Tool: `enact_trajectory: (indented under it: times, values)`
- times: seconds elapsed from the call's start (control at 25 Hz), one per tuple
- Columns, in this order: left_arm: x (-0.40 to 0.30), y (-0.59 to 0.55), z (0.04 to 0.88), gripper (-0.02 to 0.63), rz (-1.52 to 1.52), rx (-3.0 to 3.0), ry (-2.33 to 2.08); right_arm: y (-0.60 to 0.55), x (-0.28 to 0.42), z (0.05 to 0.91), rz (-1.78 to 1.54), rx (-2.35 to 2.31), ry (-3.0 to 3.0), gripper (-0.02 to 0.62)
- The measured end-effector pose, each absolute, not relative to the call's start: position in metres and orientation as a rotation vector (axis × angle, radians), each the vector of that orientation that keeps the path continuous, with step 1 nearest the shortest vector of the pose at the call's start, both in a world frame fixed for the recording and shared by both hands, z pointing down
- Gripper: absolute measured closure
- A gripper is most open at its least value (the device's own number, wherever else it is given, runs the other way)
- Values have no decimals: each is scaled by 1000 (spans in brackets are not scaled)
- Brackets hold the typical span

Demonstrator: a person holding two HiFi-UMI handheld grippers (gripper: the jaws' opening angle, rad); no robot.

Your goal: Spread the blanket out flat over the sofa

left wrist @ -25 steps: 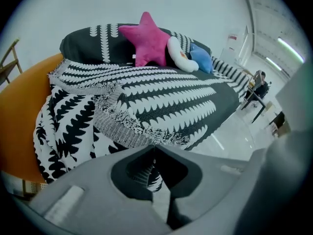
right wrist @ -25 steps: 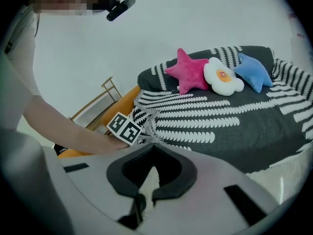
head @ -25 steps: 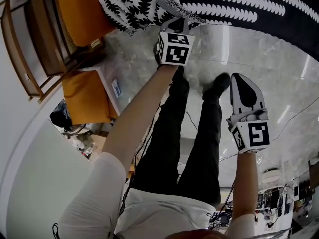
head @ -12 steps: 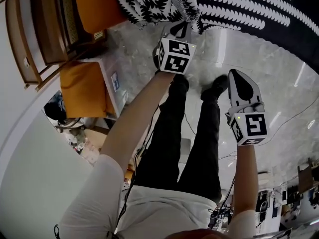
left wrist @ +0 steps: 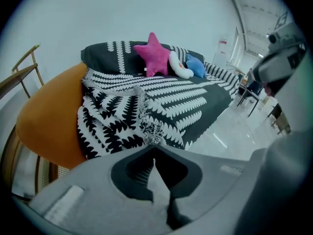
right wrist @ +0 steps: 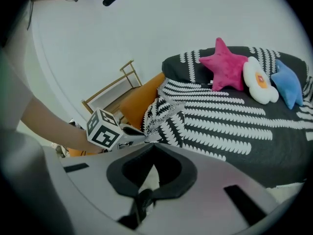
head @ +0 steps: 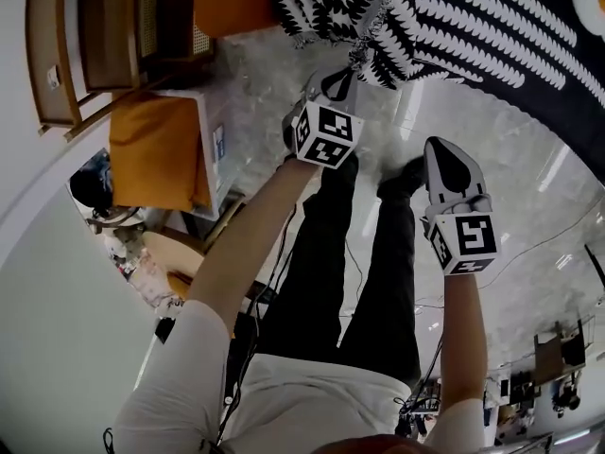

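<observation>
Black sofa with white leaf rows (left wrist: 210, 99): the black-and-white fern-patterned blanket (left wrist: 117, 114) lies bunched at its end, beside an orange padded chair (left wrist: 49, 116). Left gripper (left wrist: 154, 147): jaws closed on the blanket's fringed edge. Right gripper (right wrist: 152, 147): jaws closed together, empty.

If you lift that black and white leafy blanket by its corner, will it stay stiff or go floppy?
Probably floppy: the blanket lies crumpled in folds beside the orange chair. Its fringed corner bunches limply at the left gripper, so lifted it would likely hang and drag. It looks thin, so probably light.
</observation>
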State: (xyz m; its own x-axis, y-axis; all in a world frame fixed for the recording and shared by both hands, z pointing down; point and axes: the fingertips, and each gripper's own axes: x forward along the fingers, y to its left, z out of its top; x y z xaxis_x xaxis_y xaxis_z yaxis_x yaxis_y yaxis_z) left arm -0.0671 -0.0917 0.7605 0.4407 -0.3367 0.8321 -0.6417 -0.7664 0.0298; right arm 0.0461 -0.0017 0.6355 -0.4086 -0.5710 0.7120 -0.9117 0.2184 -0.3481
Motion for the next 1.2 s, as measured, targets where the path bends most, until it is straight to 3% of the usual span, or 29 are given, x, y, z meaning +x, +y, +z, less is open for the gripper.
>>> enact_trajectory:
  times: [0.64, 1.2]
  values:
    - [-173, 3, 786, 581, 1469, 2302, -842, 21, -11, 647, 1041, 1161, -2114, 592]
    - [-211, 71, 816, 583, 1549, 2118, -895, 53, -3, 655, 1043, 1112, -2107, 592]
